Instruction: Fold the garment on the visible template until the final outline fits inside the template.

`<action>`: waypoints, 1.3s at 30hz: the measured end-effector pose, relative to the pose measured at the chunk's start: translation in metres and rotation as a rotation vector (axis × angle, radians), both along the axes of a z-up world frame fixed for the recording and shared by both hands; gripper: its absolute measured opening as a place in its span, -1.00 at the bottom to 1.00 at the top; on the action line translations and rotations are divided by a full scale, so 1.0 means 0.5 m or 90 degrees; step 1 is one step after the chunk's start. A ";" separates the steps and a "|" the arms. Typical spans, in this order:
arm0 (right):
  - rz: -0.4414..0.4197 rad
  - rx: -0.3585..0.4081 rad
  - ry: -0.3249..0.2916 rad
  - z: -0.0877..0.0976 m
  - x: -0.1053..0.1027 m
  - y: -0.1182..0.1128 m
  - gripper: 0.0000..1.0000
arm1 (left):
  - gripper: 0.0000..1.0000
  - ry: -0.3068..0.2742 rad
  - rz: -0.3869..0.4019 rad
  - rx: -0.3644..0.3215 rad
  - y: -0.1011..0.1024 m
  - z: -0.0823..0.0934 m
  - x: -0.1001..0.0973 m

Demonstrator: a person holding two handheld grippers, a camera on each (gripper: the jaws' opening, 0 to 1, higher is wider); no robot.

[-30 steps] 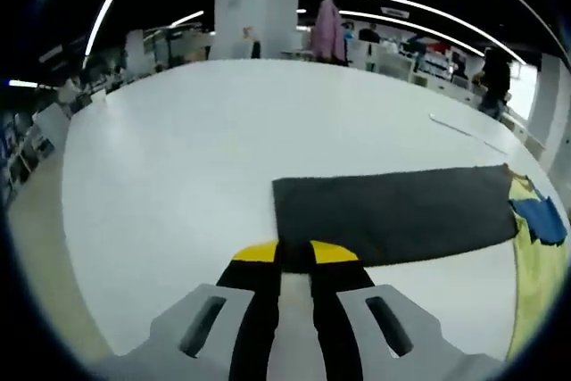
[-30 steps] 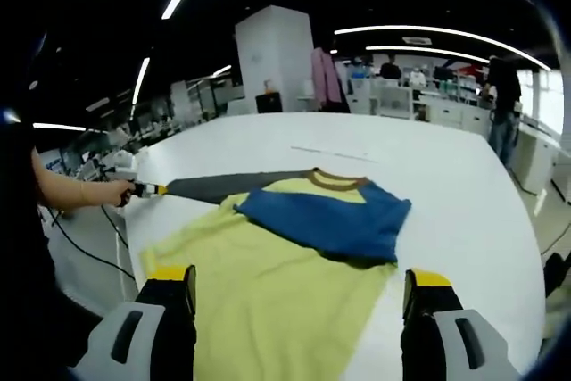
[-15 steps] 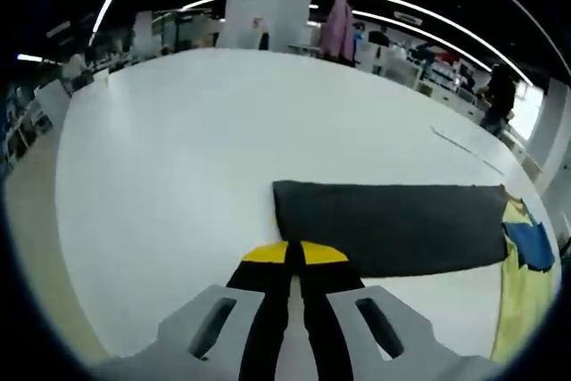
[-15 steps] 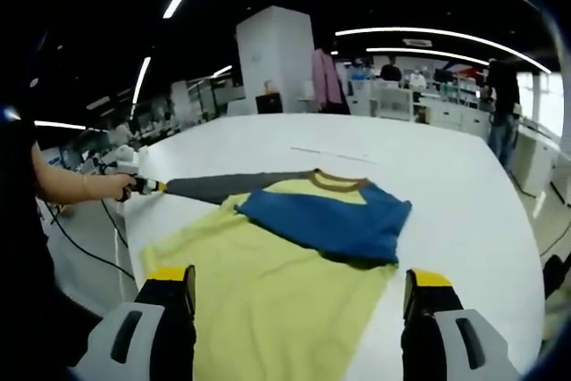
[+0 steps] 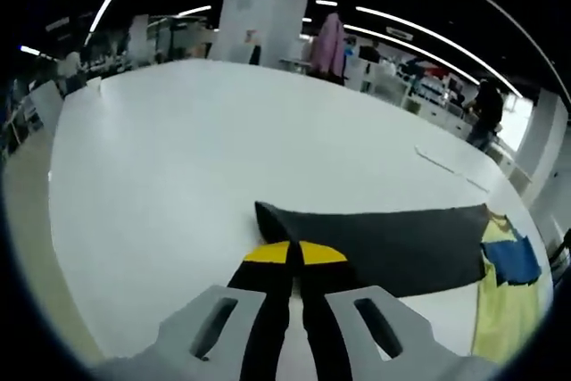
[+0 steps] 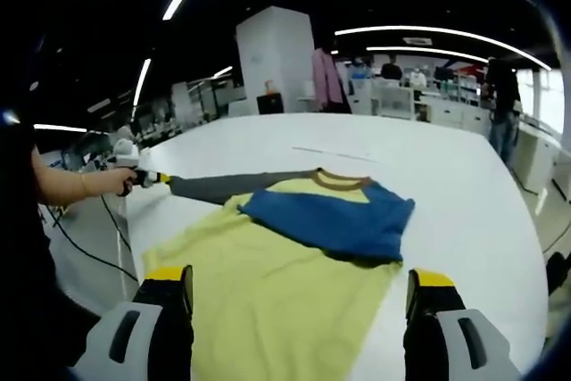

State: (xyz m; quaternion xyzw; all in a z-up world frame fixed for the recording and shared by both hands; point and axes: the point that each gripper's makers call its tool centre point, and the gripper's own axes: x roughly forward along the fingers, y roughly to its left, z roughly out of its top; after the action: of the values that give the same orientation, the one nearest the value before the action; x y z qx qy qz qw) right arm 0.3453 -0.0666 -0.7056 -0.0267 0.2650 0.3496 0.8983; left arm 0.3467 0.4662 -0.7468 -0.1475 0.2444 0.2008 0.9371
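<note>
1. We judge the fold as partly done: the blue sleeve (image 6: 335,220) already lies folded across the yellow body (image 6: 268,296), and the grey sleeve (image 5: 384,243) is stretched out flat and not yet folded in.
2. Left: bring the grey sleeve over the body, then fold the body down. We see no template outline for certain; a thin line (image 6: 335,153) lies on the surface (image 6: 464,202) beyond the collar, and we cannot tell what it is.
3. Left claw (image 5: 295,254): jaws pressed together at the cuff end of the grey sleeve. It looks to be pinching the cuff, but the contact sits right at the tips, so we call that a judgement. In the right gripper view we see the left claw (image 6: 158,178) at the sleeve's far end, a hand (image 6: 107,180) on it.
4. Right claw (image 6: 299,285): jaws spread wide, hanging over the hem end of the shirt, holding nothing.
5. The shirt (image 6: 294,256) lies flat on the white surface near its corner. Yellow body, brown collar (image 6: 343,178), one blue sleeve, one dark grey sleeve. The cloth lies smooth, with few wrinkles.
6. Next, we judge, the grey sleeve needs lifting and carrying across toward the blue one.
</note>
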 end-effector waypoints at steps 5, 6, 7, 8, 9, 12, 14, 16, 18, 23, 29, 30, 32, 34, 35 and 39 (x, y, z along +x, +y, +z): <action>-0.003 0.001 -0.001 0.000 -0.001 -0.003 0.98 | -1.00 -0.032 -0.012 -0.010 -0.011 0.029 0.020; -0.004 0.002 -0.001 -0.001 -0.001 -0.003 0.98 | -1.00 -0.037 -0.015 -0.013 -0.015 0.032 0.023; -0.006 0.002 0.000 -0.001 -0.001 -0.003 0.98 | -1.00 -0.048 -0.020 -0.019 -0.019 0.039 0.030; -0.006 0.003 0.000 0.000 -0.001 -0.003 0.98 | -1.00 -0.050 -0.024 -0.019 -0.022 0.042 0.032; -0.006 0.004 -0.002 0.001 0.000 -0.002 0.98 | -1.00 -0.053 -0.028 -0.021 -0.025 0.047 0.036; -0.004 0.010 -0.004 0.003 -0.001 0.005 0.98 | -1.00 -0.062 -0.043 -0.018 -0.037 0.059 0.046; -0.001 0.011 -0.003 0.003 -0.001 0.009 0.98 | -1.00 -0.070 -0.054 -0.019 -0.046 0.071 0.053; 0.002 0.012 -0.002 0.002 -0.001 0.013 0.98 | -1.00 -0.080 -0.062 -0.022 -0.057 0.083 0.061; 0.005 0.012 -0.002 0.000 -0.001 0.014 0.98 | -1.00 -0.088 -0.074 -0.020 -0.069 0.094 0.069; 0.009 0.012 0.001 -0.001 -0.003 0.019 0.98 | -1.00 -0.109 -0.102 -0.025 -0.101 0.120 0.087; 0.009 0.009 0.006 -0.004 -0.008 0.018 0.98 | -1.00 -0.126 -0.134 -0.032 -0.141 0.142 0.112; 0.009 0.008 0.007 -0.004 -0.008 0.018 0.98 | -1.00 -0.129 -0.141 -0.033 -0.150 0.146 0.118; 0.009 0.007 0.008 -0.005 -0.010 0.017 0.98 | -1.00 -0.132 -0.155 -0.035 -0.166 0.150 0.128; 0.009 0.007 0.008 -0.006 -0.011 0.016 0.98 | -1.00 -0.136 -0.165 -0.037 -0.181 0.153 0.136; 0.009 0.008 0.008 -0.007 -0.011 0.016 0.98 | -1.00 -0.137 -0.168 -0.038 -0.186 0.154 0.139; 0.009 0.006 0.010 -0.009 -0.012 0.014 0.98 | -1.00 -0.139 -0.190 -0.036 -0.212 0.155 0.153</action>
State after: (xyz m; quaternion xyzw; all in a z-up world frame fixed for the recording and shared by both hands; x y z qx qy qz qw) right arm 0.3396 -0.0595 -0.7103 -0.0215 0.2702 0.3573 0.8938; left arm 0.4232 0.3600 -0.6695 -0.1565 0.1656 0.0350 0.9731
